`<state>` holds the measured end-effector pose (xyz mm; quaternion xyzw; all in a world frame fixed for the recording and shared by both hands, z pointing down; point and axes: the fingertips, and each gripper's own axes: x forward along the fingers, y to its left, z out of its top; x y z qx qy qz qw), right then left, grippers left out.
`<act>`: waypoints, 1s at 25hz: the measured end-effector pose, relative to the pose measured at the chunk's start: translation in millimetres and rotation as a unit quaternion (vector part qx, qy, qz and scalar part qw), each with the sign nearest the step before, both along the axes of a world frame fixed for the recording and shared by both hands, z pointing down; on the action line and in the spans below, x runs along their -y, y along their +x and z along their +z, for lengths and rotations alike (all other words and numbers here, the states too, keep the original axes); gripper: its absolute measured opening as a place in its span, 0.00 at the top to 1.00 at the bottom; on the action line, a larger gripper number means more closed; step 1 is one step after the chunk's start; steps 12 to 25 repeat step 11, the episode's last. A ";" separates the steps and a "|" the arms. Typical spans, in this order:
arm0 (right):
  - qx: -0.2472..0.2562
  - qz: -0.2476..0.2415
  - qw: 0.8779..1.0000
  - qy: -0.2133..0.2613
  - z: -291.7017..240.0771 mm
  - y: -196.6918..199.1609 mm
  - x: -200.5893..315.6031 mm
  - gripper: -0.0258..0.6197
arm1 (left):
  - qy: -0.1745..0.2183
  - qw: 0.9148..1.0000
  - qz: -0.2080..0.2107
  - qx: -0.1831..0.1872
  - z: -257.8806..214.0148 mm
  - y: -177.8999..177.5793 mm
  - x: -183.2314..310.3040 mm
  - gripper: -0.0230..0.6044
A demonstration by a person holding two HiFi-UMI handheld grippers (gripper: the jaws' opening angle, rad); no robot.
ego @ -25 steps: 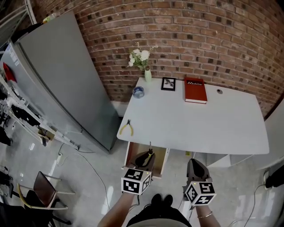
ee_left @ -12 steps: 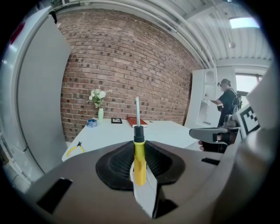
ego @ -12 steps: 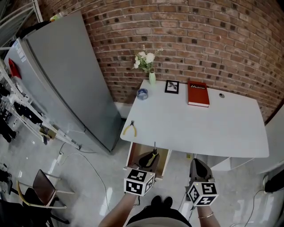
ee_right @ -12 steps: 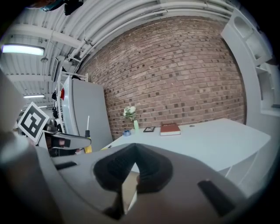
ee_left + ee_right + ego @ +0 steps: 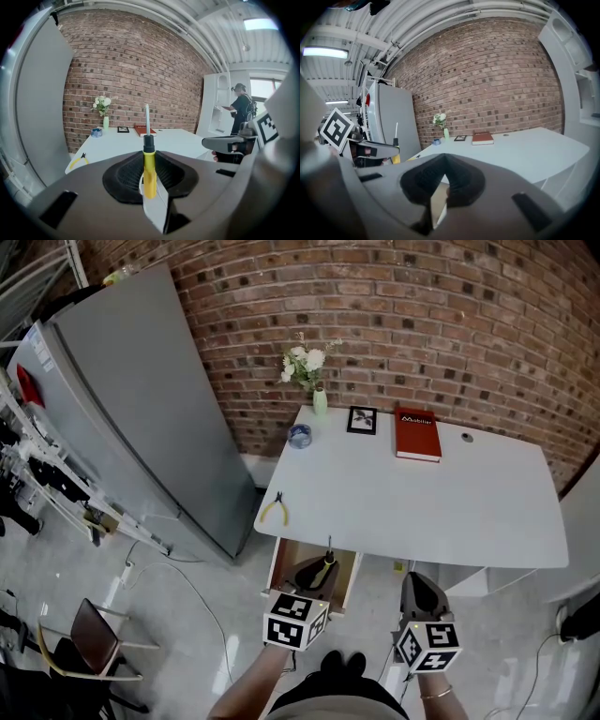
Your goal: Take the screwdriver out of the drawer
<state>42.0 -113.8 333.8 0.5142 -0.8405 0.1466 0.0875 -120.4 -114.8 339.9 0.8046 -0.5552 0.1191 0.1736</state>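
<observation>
From the head view, the left gripper [image 5: 313,572] hangs over an open wooden drawer [image 5: 275,565] below the front edge of the white tabletop [image 5: 422,512], near its left corner. The left gripper view shows what the head view barely shows: the jaws are clamped on the yellow-handled screwdriver [image 5: 149,172], held upright with its steel shaft pointing up. The right gripper [image 5: 418,590] is just beside the drawer (jaws seemingly together, empty). Only the left gripper view shows a person [image 5: 242,101] by white shelves.
</observation>
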 end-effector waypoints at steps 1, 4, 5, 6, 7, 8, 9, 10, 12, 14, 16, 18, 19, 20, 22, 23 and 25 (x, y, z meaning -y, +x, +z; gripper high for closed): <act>0.000 0.000 1.000 0.000 -0.2 0.4 -0.2 0.96 | 0.000 1.000 0.001 0.000 -0.5 0.6 0.0 0.86; 0.001 0.002 1.000 0.000 -0.7 1.7 -0.5 0.96 | 0.000 1.000 0.002 -0.001 -0.7 2.6 -0.6 0.86; 0.001 0.002 1.000 0.001 -0.9 2.0 -0.2 0.96 | 0.000 1.000 0.002 -0.001 -0.6 3.2 -0.7 0.86; 0.000 0.002 1.000 0.001 -1.2 2.2 0.2 0.96 | 0.000 1.000 0.003 -0.002 -0.8 3.8 -0.5 0.86; 0.000 0.002 1.000 0.002 -1.6 2.4 0.6 0.96 | 0.001 1.000 0.003 -0.003 -1.2 4.3 -0.3 0.86; 0.000 0.002 1.000 0.002 -1.8 2.5 0.9 0.96 | 0.001 1.000 0.003 -0.003 -1.6 4.6 -0.1 0.86; 0.000 0.002 1.000 0.002 -1.8 2.6 1.1 0.96 | 0.002 1.000 0.003 -0.003 -1.8 4.9 0.1 0.86; -0.001 0.002 1.000 0.002 -1.8 2.8 1.2 0.96 | 0.002 1.000 0.003 -0.003 -1.8 5.2 0.2 0.86; -0.001 0.002 1.000 0.002 -1.7 3.0 1.3 0.96 | 0.002 1.000 0.003 -0.003 -1.8 5.6 0.2 0.86; -0.001 0.002 1.000 0.002 -1.7 3.0 1.3 0.96 | 0.002 1.000 0.003 -0.003 -1.8 5.6 0.2 0.86; -0.001 0.002 1.000 0.002 -1.7 3.0 1.3 0.96 | 0.002 1.000 0.003 -0.003 -1.8 5.6 0.2 0.86; -0.001 0.002 1.000 0.002 -1.7 3.0 1.3 0.96 | 0.002 1.000 0.003 -0.003 -1.8 5.6 0.2 0.86; -0.001 0.002 1.000 0.002 -1.7 3.0 1.3 0.96 | 0.002 1.000 0.003 -0.003 -1.8 5.6 0.2 0.86; -0.001 0.002 1.000 0.002 -1.7 3.0 1.3 0.96 | 0.002 1.000 0.003 -0.003 -1.8 5.6 0.2 0.86; -0.001 0.002 1.000 0.002 -1.7 3.0 1.3 0.96 | 0.002 1.000 0.003 -0.003 -1.8 5.6 0.2 0.86; -0.001 0.002 1.000 0.002 -1.7 3.0 1.3 0.96 | 0.002 1.000 0.003 -0.003 -1.8 5.6 0.2 0.86; -0.001 0.002 1.000 0.002 -1.7 3.0 1.3 0.96 | 0.002 1.000 0.003 -0.003 -1.8 5.6 0.2 0.86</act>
